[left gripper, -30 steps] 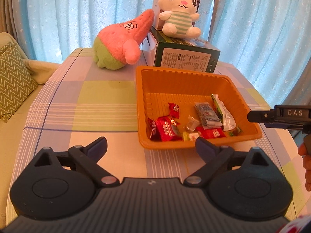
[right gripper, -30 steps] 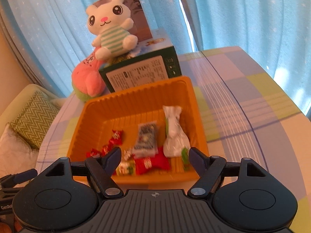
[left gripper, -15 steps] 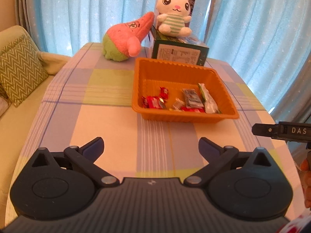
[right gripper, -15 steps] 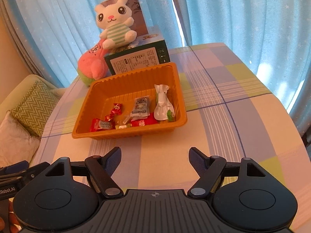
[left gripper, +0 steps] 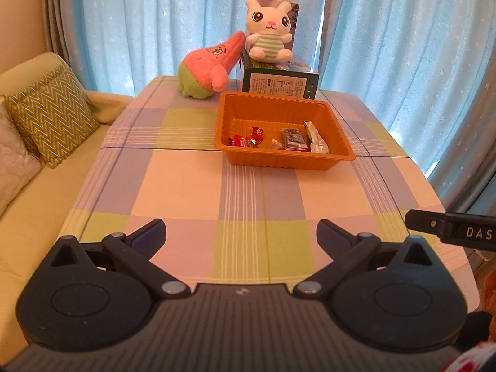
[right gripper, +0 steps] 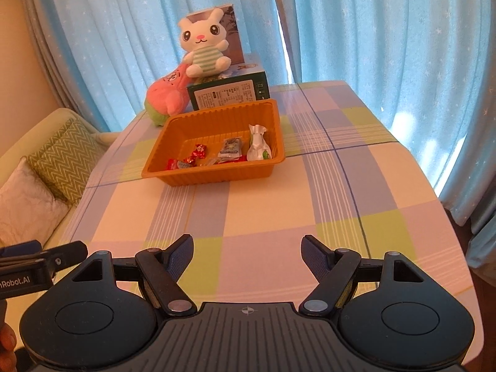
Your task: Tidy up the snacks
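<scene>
An orange tray [left gripper: 235, 156] [right gripper: 173, 176] stands on the checked tablecloth at the far middle of the table. Inside it lie several wrapped snacks: red candies [left gripper: 256, 133] [right gripper: 200, 151], a grey-blue packet [left gripper: 293, 138] [right gripper: 231, 148] and a white-green packet [left gripper: 316, 138] [right gripper: 258, 145]. My left gripper [left gripper: 241, 235] is open and empty above the table's near edge, well back from the tray. My right gripper [right gripper: 248, 252] is open and empty, also near the front edge. Part of the right gripper [left gripper: 452, 232] shows at the right of the left wrist view.
A green box [left gripper: 279, 85] [right gripper: 229, 93] stands behind the tray with a white bunny plush [left gripper: 269, 37] [right gripper: 204, 46] on it. A pink star plush [left gripper: 210, 65] [right gripper: 167, 93] leans beside it. A sofa with cushions [left gripper: 49, 117] [right gripper: 65, 161] is at left; blue curtains behind.
Both grippers have pulled back from the tray toward the table's near edge and risen. The tray and snacks now look small and far. Both stay open and empty.
</scene>
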`<state>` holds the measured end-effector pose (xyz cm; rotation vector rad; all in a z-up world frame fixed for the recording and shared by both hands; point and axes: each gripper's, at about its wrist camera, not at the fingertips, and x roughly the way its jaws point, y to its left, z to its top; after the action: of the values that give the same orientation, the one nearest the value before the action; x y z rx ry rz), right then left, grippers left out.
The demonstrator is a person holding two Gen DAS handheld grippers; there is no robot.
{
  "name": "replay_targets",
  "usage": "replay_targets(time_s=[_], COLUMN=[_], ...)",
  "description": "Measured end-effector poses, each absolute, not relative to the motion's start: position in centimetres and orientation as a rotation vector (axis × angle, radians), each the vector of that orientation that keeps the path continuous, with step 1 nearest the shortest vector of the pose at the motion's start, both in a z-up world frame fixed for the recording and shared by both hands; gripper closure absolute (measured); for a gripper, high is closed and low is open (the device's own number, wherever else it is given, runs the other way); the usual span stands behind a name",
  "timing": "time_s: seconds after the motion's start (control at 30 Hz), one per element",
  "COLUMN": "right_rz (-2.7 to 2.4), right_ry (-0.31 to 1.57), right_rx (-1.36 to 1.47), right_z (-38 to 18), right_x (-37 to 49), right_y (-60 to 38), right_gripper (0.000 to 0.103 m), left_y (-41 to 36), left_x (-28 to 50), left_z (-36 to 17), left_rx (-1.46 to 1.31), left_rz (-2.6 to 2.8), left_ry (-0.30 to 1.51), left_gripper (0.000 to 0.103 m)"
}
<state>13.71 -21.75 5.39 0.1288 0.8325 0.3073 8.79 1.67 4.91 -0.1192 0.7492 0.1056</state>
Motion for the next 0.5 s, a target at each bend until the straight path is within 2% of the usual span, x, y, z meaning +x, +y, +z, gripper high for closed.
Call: replay_targets(time_s=[0.5], right_rz=[0.304], right_ry=[0.825], right_rx=[0.108], right_z=[6.6], right_x=[7.1], right_y=[-22.1], right_gripper=[0.027], left_y=[0.9], left_x=[3.4], left_z=[6.0], left_rx=[-0.113], left_rz=[0.116], left_ry=[0.764], left_gripper=[0.000])
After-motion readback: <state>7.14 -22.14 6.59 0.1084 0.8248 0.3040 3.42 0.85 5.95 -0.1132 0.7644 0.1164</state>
